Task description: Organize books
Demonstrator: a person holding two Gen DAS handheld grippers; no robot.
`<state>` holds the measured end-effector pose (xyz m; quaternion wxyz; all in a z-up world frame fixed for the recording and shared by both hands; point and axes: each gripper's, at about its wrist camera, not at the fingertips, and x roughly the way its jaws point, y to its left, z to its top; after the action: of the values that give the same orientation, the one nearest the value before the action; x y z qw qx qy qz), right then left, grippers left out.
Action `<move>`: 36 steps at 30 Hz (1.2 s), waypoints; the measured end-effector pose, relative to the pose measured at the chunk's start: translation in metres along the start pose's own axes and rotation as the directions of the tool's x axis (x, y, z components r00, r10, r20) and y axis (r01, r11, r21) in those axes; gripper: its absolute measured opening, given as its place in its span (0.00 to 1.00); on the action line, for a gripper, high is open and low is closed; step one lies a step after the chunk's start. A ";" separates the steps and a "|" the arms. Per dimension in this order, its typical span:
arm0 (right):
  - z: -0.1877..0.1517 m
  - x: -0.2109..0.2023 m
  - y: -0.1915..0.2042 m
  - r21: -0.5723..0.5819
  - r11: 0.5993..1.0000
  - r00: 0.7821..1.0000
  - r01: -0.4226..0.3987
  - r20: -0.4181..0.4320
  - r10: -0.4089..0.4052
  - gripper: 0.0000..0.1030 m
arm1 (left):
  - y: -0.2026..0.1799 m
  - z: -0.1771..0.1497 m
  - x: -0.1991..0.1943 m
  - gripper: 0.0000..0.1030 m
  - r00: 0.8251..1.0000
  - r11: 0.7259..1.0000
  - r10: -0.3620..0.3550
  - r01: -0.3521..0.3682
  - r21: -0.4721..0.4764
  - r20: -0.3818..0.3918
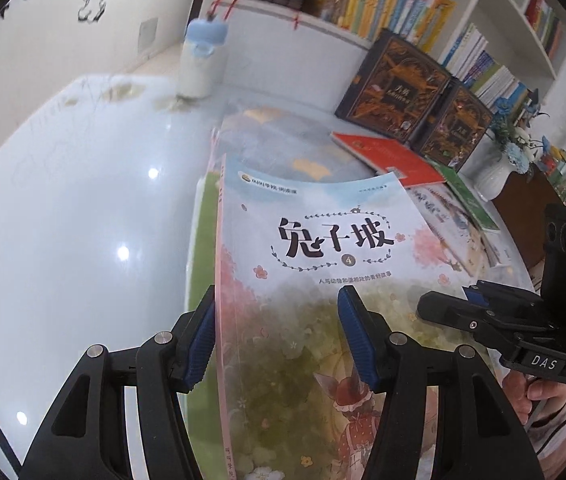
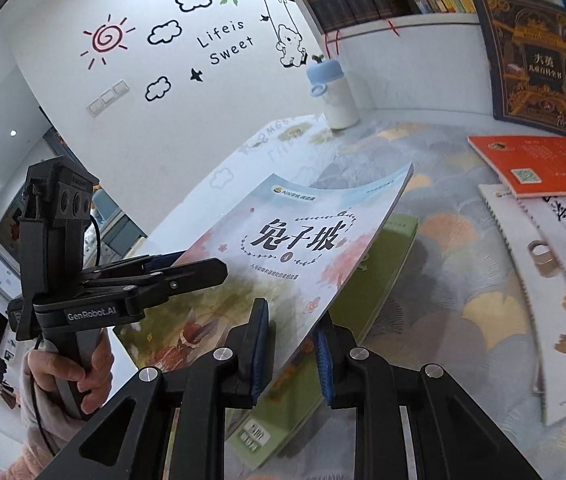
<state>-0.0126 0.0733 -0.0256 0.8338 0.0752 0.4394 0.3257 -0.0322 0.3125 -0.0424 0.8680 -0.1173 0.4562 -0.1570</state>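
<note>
A thin pastel picture book (image 1: pixel 315 264) with black Chinese title and a "4" is held tilted above the table; it also shows in the right wrist view (image 2: pixel 303 236). My left gripper (image 1: pixel 279 340) straddles its spine edge, jaws wide apart, one pad against the spine. My right gripper (image 2: pixel 291 352) has its jaws on either side of the book's other edge. A green book (image 2: pixel 367 292) lies flat under it. An orange book (image 2: pixel 543 164) and a white book (image 2: pixel 555 280) lie to the right.
A white bottle with a blue cap (image 2: pixel 335 92) stands at the back of the table. Dark ornate box sets (image 1: pixel 399 84) lean against the bookshelf (image 1: pixel 363 4). A white vase with flowers (image 1: pixel 499 168) stands at the right.
</note>
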 end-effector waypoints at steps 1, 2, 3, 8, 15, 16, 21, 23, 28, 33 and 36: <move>-0.001 0.003 -0.001 0.009 1.000 1.000 -0.003 -0.001 0.003 0.21 | 0.003 -0.001 0.004 0.53 1.000 1.000 -0.001 0.001 -0.006 -0.009; -0.002 0.005 -0.002 0.015 1.000 1.000 -0.001 -0.004 0.001 0.21 | 0.005 -0.001 0.006 0.53 1.000 1.000 0.001 -0.001 -0.010 -0.013; -0.003 0.008 -0.002 0.019 1.000 1.000 -0.003 -0.009 0.003 0.21 | 0.007 -0.002 0.008 0.53 1.000 1.000 0.000 0.000 -0.019 -0.017; -0.008 0.018 -0.001 0.010 1.000 0.999 0.020 -0.031 -0.020 0.21 | 0.008 -0.002 0.007 0.54 1.000 0.999 0.017 -0.017 -0.028 -0.001; -0.011 0.025 -0.009 0.043 0.999 0.999 0.009 -0.041 -0.007 0.22 | 0.007 -0.002 0.009 0.63 0.998 0.998 0.069 -0.069 -0.004 0.003; -0.011 0.025 -0.010 0.046 0.999 0.999 0.004 -0.040 -0.002 0.22 | 0.009 -0.002 0.011 0.63 0.997 0.997 0.077 -0.077 -0.012 -0.003; -0.012 0.026 -0.011 0.032 0.999 0.999 0.004 -0.038 -0.003 0.22 | 0.017 -0.005 0.014 0.63 0.992 0.991 0.126 -0.127 -0.033 -0.014; -0.013 0.025 -0.012 0.033 0.999 0.999 -0.003 -0.038 0.004 0.22 | 0.018 -0.006 0.011 0.63 0.989 0.988 0.148 -0.148 -0.036 -0.002; -0.013 0.018 -0.020 0.096 0.995 0.999 -0.029 -0.014 0.031 0.28 | 0.016 -0.005 -0.006 0.63 0.978 0.977 0.208 -0.205 -0.053 0.037; -0.015 0.006 -0.035 0.146 0.989 0.999 -0.032 0.026 0.029 0.38 | -0.001 -0.002 -0.025 0.63 0.967 0.969 0.246 -0.244 -0.036 0.072; -0.016 -0.008 -0.044 0.178 0.983 0.998 -0.054 0.054 0.045 0.40 | -0.017 0.000 -0.031 0.63 0.967 0.971 0.240 -0.238 -0.027 0.088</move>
<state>-0.0071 0.0315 -0.0480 0.8260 0.1689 0.4439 0.3035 -0.0512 0.3091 -0.0129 0.8995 -0.0755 0.4284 -0.0421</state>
